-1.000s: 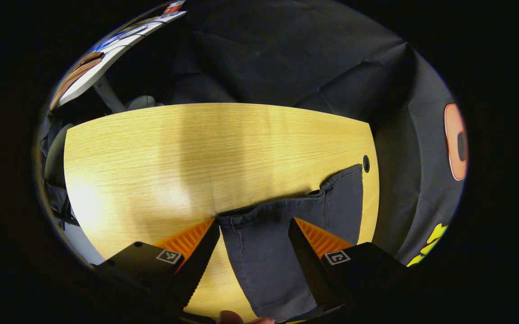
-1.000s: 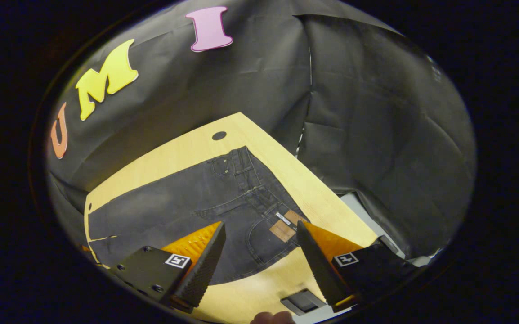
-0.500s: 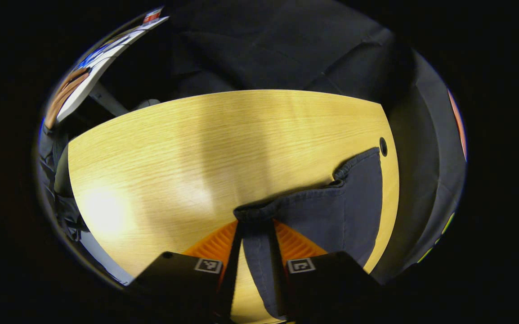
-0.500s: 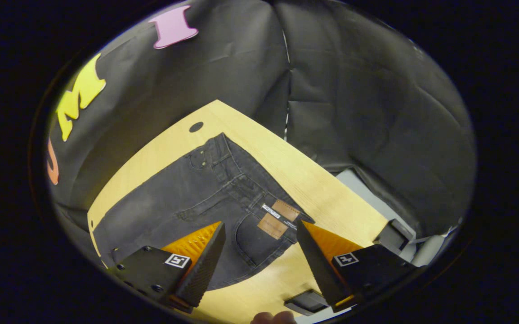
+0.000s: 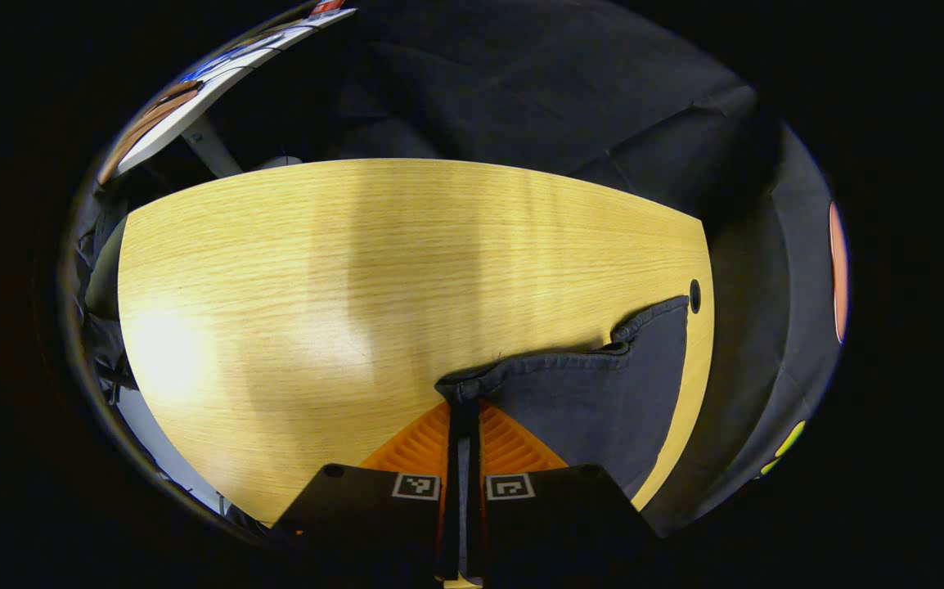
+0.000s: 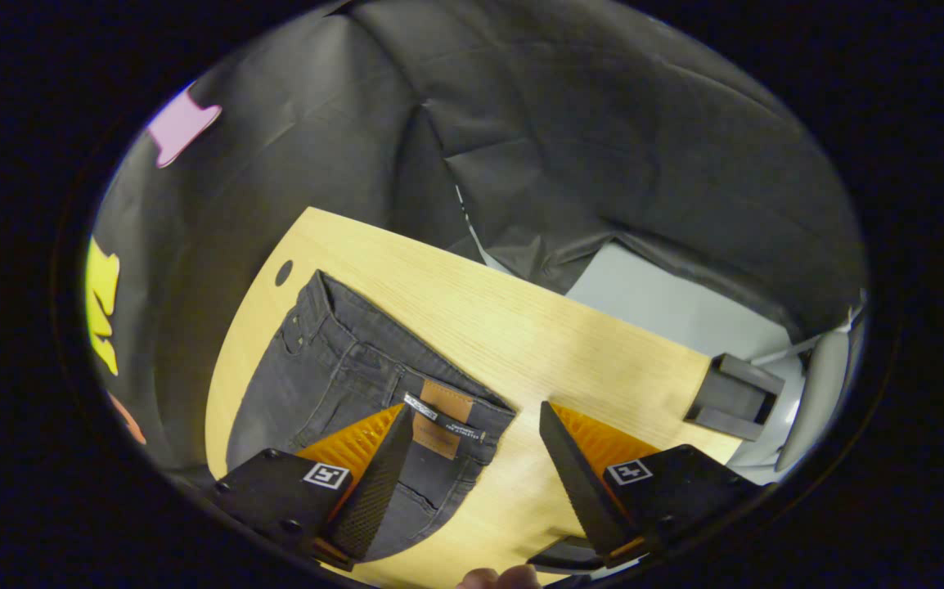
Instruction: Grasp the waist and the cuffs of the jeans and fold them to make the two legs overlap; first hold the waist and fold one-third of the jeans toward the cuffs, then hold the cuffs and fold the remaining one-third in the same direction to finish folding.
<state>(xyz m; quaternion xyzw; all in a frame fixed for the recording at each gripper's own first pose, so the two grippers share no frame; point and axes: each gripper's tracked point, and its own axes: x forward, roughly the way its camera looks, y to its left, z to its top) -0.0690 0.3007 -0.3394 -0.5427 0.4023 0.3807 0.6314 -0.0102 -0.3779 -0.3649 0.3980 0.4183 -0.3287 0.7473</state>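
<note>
Two grippers work opposite ends of the jeans. At lower centre of the left gripper view, the left gripper is clamped on a cuff. In the right gripper view, the right gripper hangs spread above the waist, leather patch just left of its gap. Jeans run lengthwise along the table toward upper left there.

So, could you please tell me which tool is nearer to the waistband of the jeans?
Right. The right tool hovers open just above the waistband; the left tool is clamped on a cuff at the jeans' other end.
</note>
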